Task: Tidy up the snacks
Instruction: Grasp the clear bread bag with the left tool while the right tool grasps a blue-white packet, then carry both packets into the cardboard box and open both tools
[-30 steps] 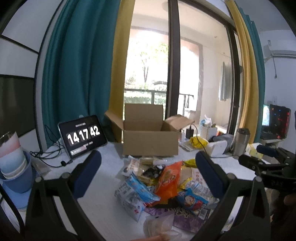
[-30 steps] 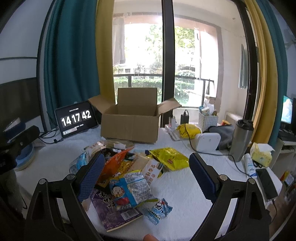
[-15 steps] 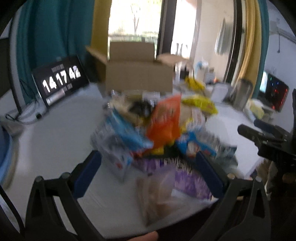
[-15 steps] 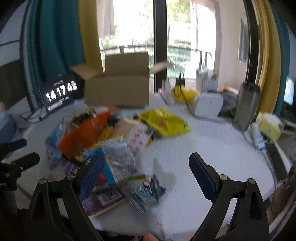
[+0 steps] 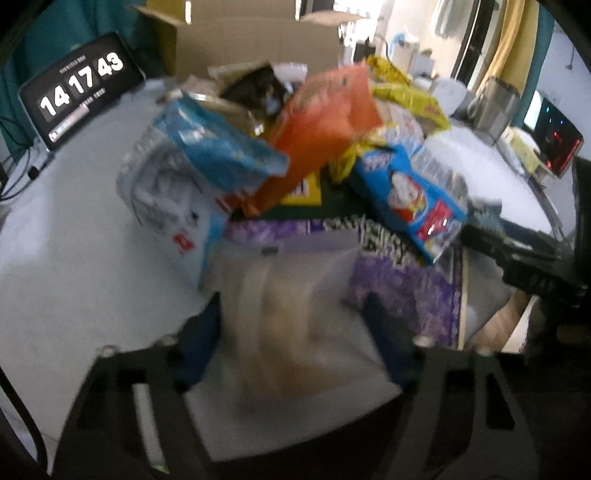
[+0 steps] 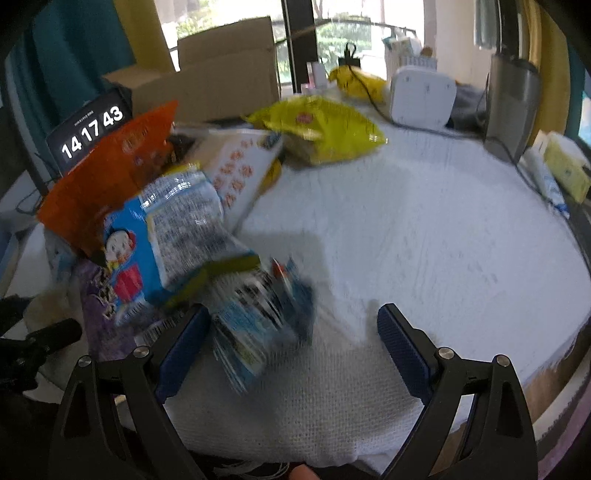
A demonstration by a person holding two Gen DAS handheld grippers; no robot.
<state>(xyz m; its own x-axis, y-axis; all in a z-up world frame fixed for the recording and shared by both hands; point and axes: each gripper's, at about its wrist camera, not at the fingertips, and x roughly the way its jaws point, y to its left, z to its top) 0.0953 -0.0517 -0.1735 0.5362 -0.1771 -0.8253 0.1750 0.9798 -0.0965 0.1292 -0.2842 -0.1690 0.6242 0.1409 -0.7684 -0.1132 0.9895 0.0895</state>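
Near edge: table point(image 6: 424, 229) covered by white woven cloth, bare on the right half, crowded on the left.

Left gripper point(image 5: 295, 332): fingers point(image 5: 201, 343) have just been closing, straddling a translucent pouch point(image 5: 291, 295) at the near edge of the pile. Heavy blur; contact of pads with pouch cannot be told.

Right gripper point(image 6: 291, 343): fingers point(image 6: 402, 347) spread wide, just closing slightly, released, gripping nothing. Left finger close beside a small blue-and-white packet point(image 6: 255, 321); right finger over bare cloth.

Snack pile, near to far, left-centre of table:
- One purple flat pack point(image 5: 399, 280), bottom layer.
- One blue cartoon-face bag point(image 6: 155, 251), on top of the purple pack.
- One pale grey-white pack point(image 5: 166, 199), left flank.
- One blue crinkled bag point(image 5: 218, 147), above it.
- One orange bag point(image 5: 317, 122), tilted upward, centre.
- One white box with orange print point(image 6: 240, 166).
- One dark packet point(image 5: 255, 88), far side.
- One yellow bag point(image 6: 321, 129), lying apart to the right of the pile.

Far edge of table:
- One open cardboard box point(image 6: 225, 74).
- One tablet clock point(image 5: 77, 88), far left, reading 14 17 43.
- One white appliance point(image 6: 423, 96), cabled.
- One steel tumbler point(image 6: 511, 107), far right.
- One yellow tissue box point(image 6: 565, 166), right edge.

Room: teal and yellow curtains point(image 6: 74, 55) framing a bright window point(image 6: 351, 29). Lit computer case point(image 5: 557, 144) at far right.
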